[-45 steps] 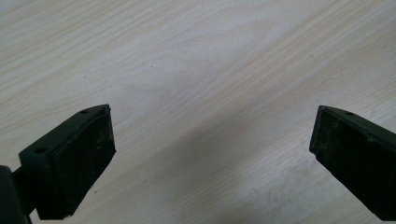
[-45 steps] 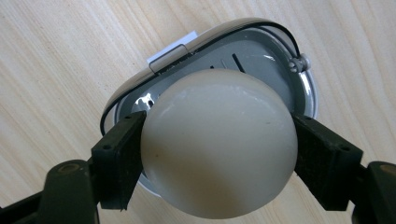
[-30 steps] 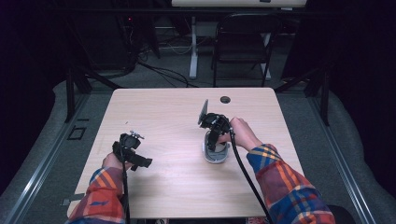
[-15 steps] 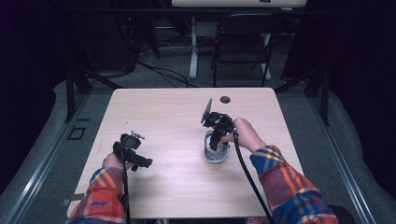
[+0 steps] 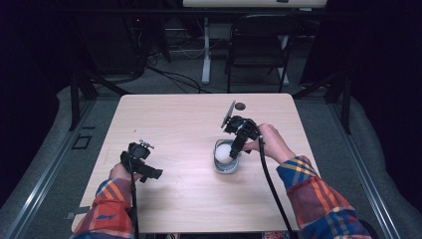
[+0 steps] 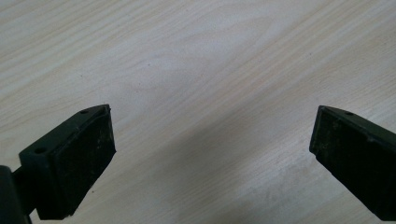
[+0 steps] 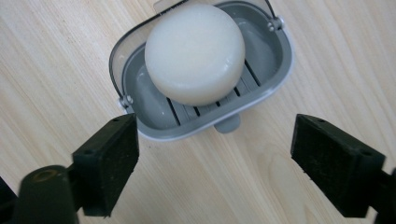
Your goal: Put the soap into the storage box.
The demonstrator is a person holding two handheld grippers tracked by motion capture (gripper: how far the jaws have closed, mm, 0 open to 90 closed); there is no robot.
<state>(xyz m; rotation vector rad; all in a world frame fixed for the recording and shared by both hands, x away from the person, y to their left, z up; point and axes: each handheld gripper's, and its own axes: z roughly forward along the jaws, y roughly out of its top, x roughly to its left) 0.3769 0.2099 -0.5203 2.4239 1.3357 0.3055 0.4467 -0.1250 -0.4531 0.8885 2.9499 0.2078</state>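
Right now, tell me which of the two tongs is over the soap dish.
The right tongs, open and empty: the grey soap dish with its round white soap lies beyond their pads. The left tongs face bare table.

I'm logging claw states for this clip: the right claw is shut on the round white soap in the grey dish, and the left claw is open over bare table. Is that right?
Not quite. The right claw is open, not shut on the soap: the right gripper view shows its jaws spread apart, short of the grey dish, with the soap lying untouched inside. The left claw is indeed open over bare table.
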